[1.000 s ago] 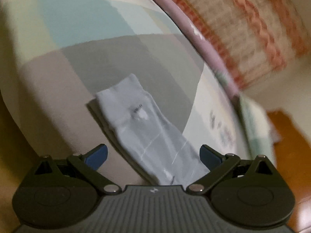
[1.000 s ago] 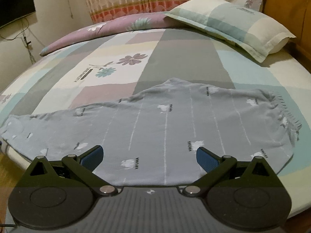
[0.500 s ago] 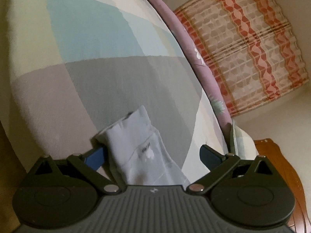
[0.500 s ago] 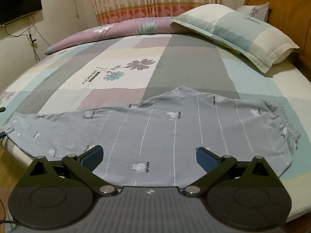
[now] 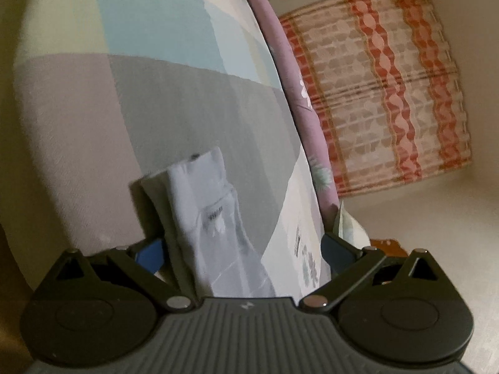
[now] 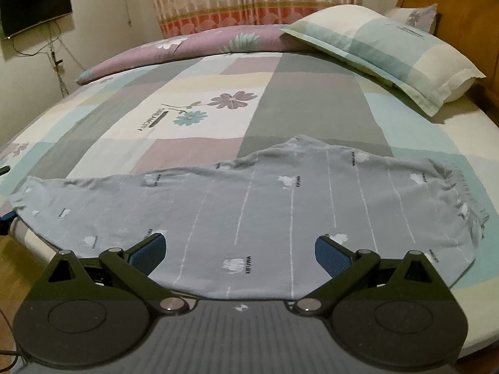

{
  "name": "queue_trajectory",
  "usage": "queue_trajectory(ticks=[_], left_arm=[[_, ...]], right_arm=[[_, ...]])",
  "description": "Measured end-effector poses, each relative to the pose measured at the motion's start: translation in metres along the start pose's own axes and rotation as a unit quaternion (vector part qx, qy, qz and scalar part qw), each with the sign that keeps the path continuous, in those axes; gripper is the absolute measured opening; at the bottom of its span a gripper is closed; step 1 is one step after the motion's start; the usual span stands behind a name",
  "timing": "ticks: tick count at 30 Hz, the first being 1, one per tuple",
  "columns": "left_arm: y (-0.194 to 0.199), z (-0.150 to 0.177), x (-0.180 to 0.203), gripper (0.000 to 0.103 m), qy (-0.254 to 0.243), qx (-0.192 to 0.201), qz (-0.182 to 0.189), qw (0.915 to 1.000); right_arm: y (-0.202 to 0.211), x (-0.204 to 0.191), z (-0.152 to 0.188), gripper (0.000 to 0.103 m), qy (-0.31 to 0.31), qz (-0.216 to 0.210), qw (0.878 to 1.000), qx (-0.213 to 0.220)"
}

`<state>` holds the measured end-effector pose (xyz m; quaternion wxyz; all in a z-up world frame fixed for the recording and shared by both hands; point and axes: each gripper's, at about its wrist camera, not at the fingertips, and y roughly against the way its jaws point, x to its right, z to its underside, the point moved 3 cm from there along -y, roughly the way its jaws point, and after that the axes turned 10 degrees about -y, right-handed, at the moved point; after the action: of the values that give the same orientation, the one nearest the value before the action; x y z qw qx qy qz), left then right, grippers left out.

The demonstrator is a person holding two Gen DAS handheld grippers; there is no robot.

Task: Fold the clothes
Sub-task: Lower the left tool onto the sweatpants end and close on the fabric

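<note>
Crosswise, grey trousers (image 6: 265, 215) — waistband right, cuffs left

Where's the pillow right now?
In the right wrist view, the checked pillow lies at the bed's far right corner, against the wooden headboard, beyond the grey pyjama trousers.

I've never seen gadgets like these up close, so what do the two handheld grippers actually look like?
Both look alike. The left gripper and right gripper each have a dark grey ribbed body with a small white logo, two round black discs at the sides, black linkage arms with silver pivot pins, and blue textured pads on the fingertips. No hands or sleeves show.
</note>
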<state>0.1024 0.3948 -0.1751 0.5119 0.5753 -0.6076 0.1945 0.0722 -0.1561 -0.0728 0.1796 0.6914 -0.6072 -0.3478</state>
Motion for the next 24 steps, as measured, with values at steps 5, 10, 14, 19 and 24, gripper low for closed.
queue_trajectory(ticks=[5,10,14,19,24], left_arm=[[-0.004,0.002,0.004,0.101,-0.009,-0.001,-0.003,1.0],[-0.009,0.01,0.01,0.1,-0.046,-0.031,0.012,0.9984],[-0.008,-0.004,0.005,0.099,-0.039,0.004,-0.016,0.9991],[-0.01,-0.004,0.015,0.095,-0.101,0.011,-0.059,0.9931],[-0.005,-0.003,0.024,0.033,-0.153,0.003,-0.133,0.9792]], right_arm=[[0.004,-0.003,0.0,0.103,0.006,-0.003,1.0,0.004],[0.004,-0.004,-0.001,0.103,0.002,-0.005,1.0,0.003],[0.003,-0.009,-0.002,0.103,0.008,-0.013,1.0,0.003],[0.003,-0.012,0.0,0.103,0.014,-0.015,1.0,0.001],[0.004,-0.006,0.0,0.103,0.005,-0.011,1.0,0.003]])
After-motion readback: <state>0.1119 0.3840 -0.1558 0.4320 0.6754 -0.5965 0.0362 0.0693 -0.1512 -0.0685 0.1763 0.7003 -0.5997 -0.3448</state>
